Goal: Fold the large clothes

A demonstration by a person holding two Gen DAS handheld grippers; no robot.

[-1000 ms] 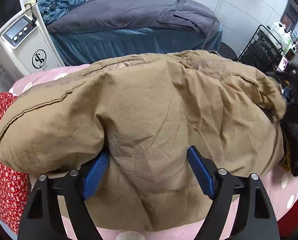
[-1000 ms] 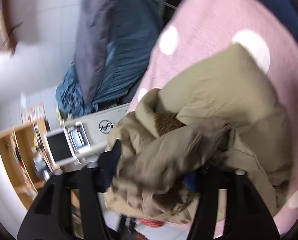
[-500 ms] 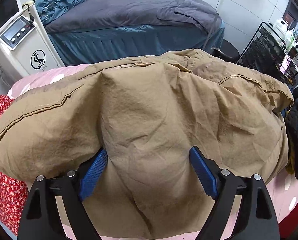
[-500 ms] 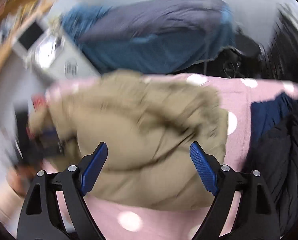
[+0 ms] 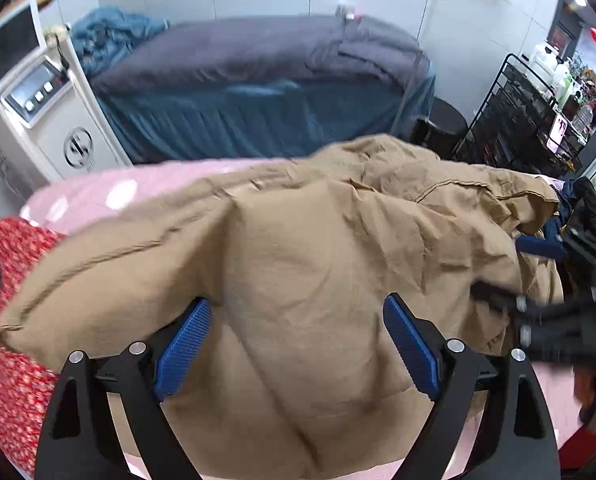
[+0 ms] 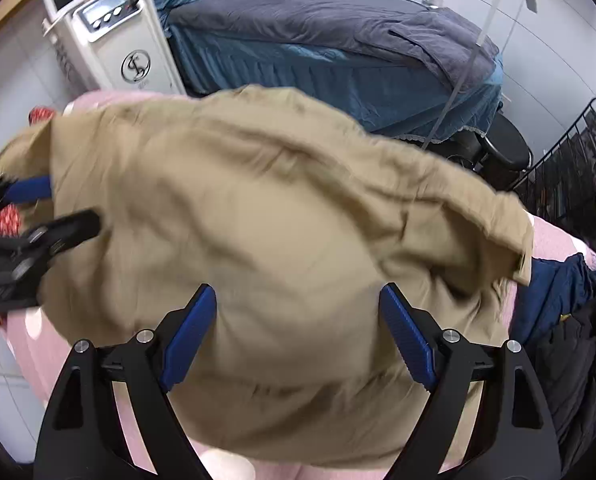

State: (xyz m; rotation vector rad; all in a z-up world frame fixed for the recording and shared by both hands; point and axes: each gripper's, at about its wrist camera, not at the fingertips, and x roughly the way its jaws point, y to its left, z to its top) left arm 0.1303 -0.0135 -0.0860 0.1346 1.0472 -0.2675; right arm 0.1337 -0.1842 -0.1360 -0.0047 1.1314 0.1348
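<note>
A large tan jacket [image 5: 318, 272] lies bunched on the pink spotted bed cover [image 5: 97, 196]. My left gripper [image 5: 298, 344] points down at its near part. Its jaws are opening, a ridge of the cloth stands between the blue pads, and the left pad [image 5: 181, 344] sits under a fold. In the right wrist view the same jacket [image 6: 257, 200] fills the middle. My right gripper [image 6: 302, 332] hangs over it, open, with the pads clear of the cloth. Each gripper also shows in the other's view: the right gripper [image 5: 514, 272] at the jacket's right side, the left gripper [image 6: 45, 204] at its left side.
A red floral cloth [image 5: 13, 280] lies at the left edge. Dark navy and black clothes [image 6: 578, 340] are piled to the right. Behind stand a white machine [image 6: 113, 40], a bed with grey and teal covers [image 6: 318, 40], a black stool [image 6: 502, 148] and a wire rack [image 5: 518, 120].
The right gripper let go of the bunched jacket, rolled upright and swung across over it. The left jaws widened a little around the cloth.
</note>
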